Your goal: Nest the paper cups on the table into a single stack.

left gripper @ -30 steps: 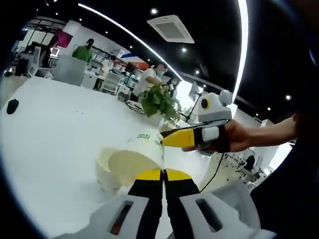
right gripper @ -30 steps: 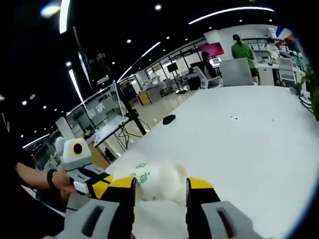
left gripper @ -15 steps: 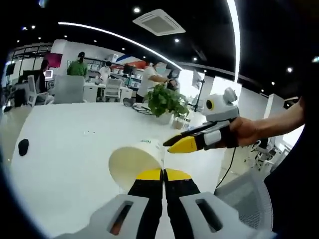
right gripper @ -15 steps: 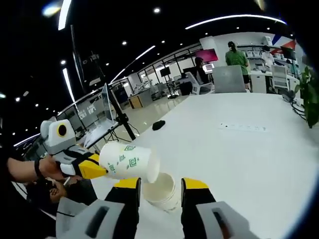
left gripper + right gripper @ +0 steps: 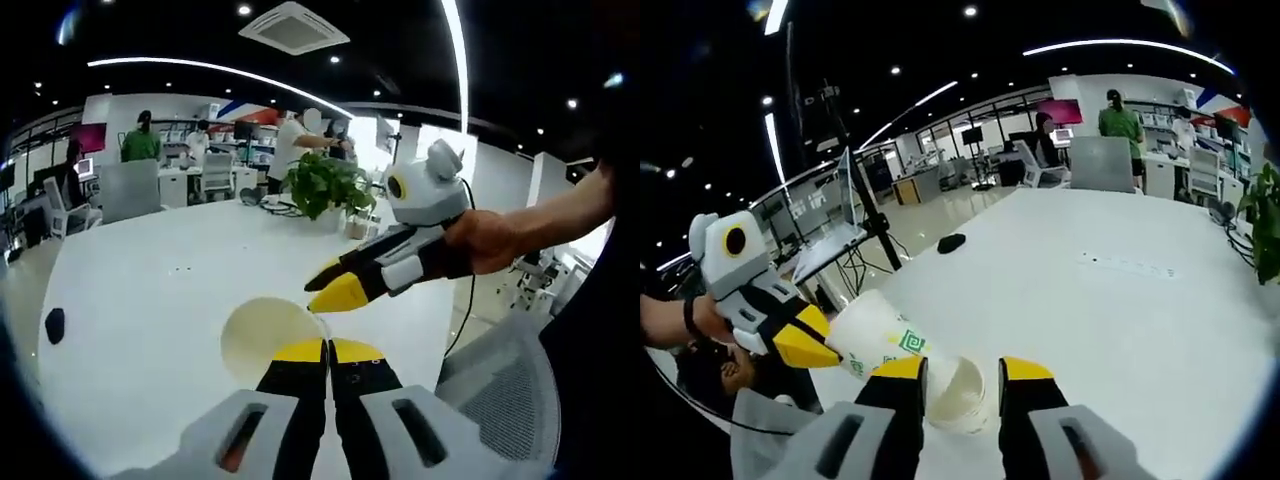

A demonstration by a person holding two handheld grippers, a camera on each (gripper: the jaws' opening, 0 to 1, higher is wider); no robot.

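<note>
- Left gripper [image 5: 327,352] — jaws pinched on the rim of a paper cup [image 5: 262,335], mouth facing its camera.
- Right gripper [image 5: 962,368] — jaws apart; right gripper view shows the held cup's printed side tilted into a second cup [image 5: 962,398] on the white table [image 5: 1120,300].

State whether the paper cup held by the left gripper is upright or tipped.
Tipped: the paper cup lies nearly sideways in the left gripper, its open mouth facing the left gripper view.

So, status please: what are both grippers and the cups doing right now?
Left gripper shut on cup, tilted over the table. Right gripper open beside lower cup. Nothing in the way.
</note>
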